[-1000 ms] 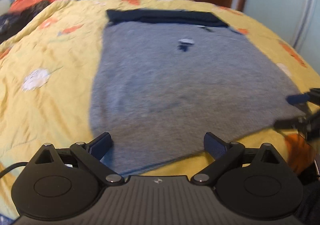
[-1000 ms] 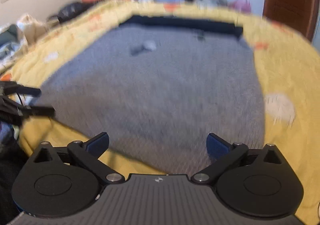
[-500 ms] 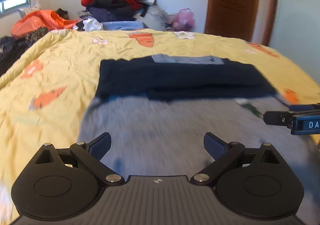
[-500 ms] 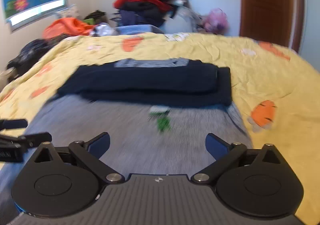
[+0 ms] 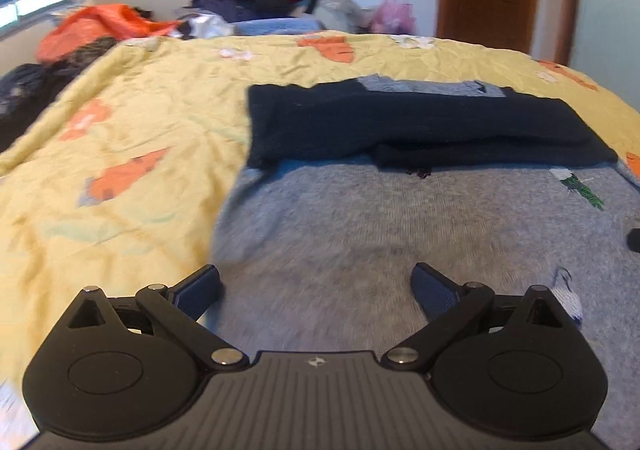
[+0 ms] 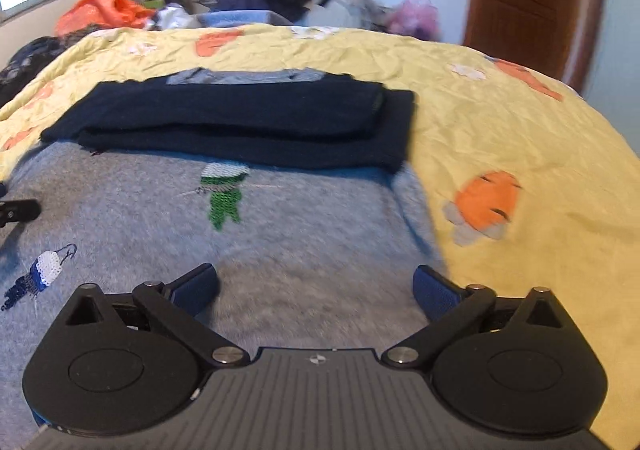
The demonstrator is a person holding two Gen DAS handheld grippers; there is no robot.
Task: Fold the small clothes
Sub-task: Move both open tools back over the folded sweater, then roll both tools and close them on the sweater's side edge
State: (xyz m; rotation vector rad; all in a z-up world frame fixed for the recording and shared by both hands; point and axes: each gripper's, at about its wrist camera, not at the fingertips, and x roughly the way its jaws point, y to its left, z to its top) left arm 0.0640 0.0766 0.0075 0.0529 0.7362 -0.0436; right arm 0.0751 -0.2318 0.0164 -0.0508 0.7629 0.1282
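The left gripper (image 5: 316, 286) is hanging wide open and empty over the grey sweater's (image 5: 400, 230) left edge. The right gripper (image 6: 316, 288), jaws just closing slightly yet standing wide with nothing between them, is hovering over its right edge. The sweater is lying on the yellow bedspread (image 6: 500, 122), its navy sleeves (image 6: 240, 122) folded across its far end. Motion is blurring the nearest cloth.

Matte black gripper (image 5: 316, 286) housing, ribbed centre, silver screws, blue-padded fingers (image 5: 428, 286)
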